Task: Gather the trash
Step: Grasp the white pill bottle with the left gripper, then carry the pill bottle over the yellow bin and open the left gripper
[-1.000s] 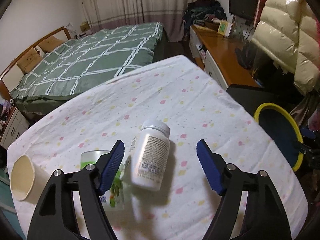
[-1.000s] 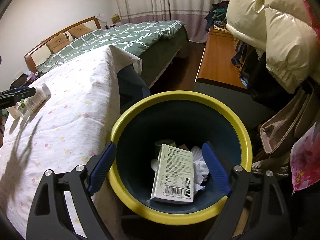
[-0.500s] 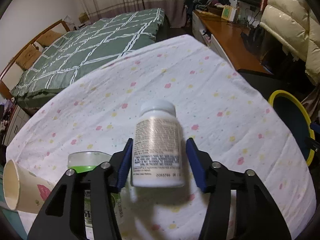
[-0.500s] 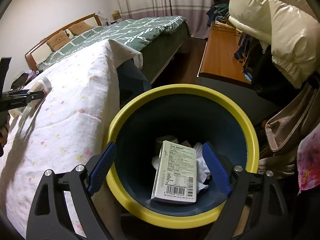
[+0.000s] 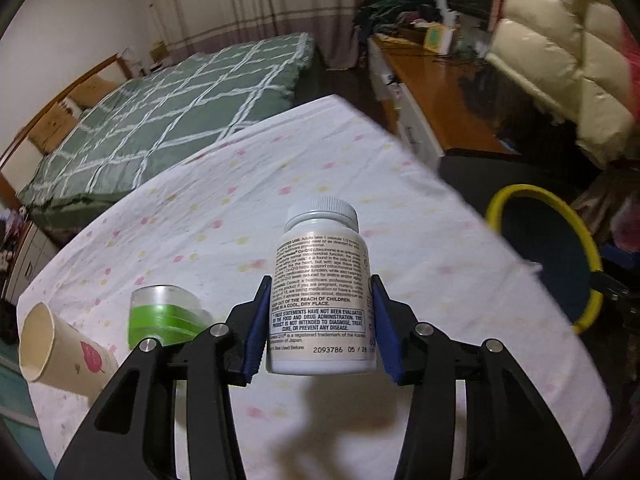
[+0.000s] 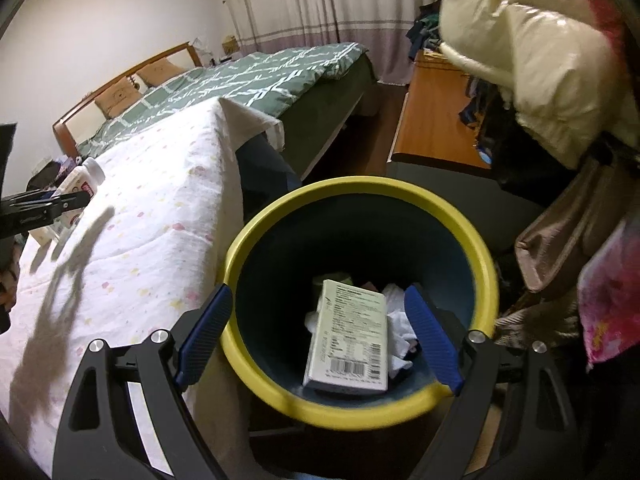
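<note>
A white pill bottle (image 5: pixel 322 240) with a printed label sits between the blue pads of my left gripper (image 5: pixel 320 288), which is shut on it and holds it above the dotted white tablecloth (image 5: pixel 280 152). The same bottle (image 6: pixel 86 178) shows at the far left of the right wrist view. My right gripper (image 6: pixel 318 296) hangs open and empty over the yellow-rimmed dark bin (image 6: pixel 360 196). A pale box (image 6: pixel 348 340) and crumpled white paper (image 6: pixel 400 320) lie inside. In the left wrist view the bin (image 5: pixel 520 188) stands off the table's right edge.
A paper cup (image 5: pixel 60 352) lies on its side at the table's left edge, beside a green-labelled clear container (image 5: pixel 164 312). A green checked bed (image 5: pixel 180 112) lies beyond the table. On the right are a wooden desk (image 5: pixel 432 80) and a cream puffer jacket (image 6: pixel 520 60).
My left gripper closed onto the lying pill bottle and lifted it off the cloth, now label up and cap pointing away. The right gripper stayed open over the bin.
</note>
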{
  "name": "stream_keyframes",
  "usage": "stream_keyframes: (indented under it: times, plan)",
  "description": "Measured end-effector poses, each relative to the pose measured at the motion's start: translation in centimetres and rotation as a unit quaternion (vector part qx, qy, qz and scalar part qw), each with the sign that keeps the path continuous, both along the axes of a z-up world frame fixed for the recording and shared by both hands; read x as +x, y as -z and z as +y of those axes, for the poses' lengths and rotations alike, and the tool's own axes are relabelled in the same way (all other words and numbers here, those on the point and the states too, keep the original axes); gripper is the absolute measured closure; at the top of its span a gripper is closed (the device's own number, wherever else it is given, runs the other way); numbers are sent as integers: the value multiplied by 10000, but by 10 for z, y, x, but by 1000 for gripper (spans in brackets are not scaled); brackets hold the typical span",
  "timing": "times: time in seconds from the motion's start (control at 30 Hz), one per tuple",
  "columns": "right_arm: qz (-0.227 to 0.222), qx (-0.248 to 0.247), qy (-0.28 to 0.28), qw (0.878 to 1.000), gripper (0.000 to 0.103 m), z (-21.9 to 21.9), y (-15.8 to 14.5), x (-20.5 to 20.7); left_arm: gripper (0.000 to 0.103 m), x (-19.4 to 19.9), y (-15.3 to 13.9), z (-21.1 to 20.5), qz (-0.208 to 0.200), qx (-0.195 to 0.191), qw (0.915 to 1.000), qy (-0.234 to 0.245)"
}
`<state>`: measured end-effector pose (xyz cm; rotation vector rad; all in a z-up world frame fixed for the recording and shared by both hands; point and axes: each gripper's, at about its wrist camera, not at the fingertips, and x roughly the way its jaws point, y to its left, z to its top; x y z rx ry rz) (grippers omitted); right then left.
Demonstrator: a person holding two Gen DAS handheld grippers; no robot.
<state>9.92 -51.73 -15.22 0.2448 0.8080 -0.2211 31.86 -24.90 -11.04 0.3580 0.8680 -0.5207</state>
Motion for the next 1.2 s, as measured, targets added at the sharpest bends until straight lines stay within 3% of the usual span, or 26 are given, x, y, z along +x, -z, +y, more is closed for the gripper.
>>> stream_keyframes:
  times: [0.17, 0.33, 0.7, 0.8, 0.93, 1.2]
  plan:
    - [3, -153, 337, 9993, 20, -14, -8, -34, 56, -47, -25, -42, 10, -266, 9980, 579]
    - [7, -263, 563, 9981, 20, -29, -12, -67, 56, -84, -30, -101, 121, -362, 9925, 1164]
    - [2, -267, 803, 9964, 20, -51, -12, -107, 56, -122, 9, -216, 496, -202, 9812, 1854]
    - [7, -261, 818, 9963, 20, -53, -13, -111, 48, -118, 22, -229, 563, -154, 9813, 1833]
    - [56, -237, 793, 9966, 20, -53, -10, -113, 46, -114, 28, -233, 614, -176, 9815, 1805]
    - [148, -230, 553, 9981, 20, -37, -7, -100, 25, -119, -2, -185, 265, -446, 9869, 1525]
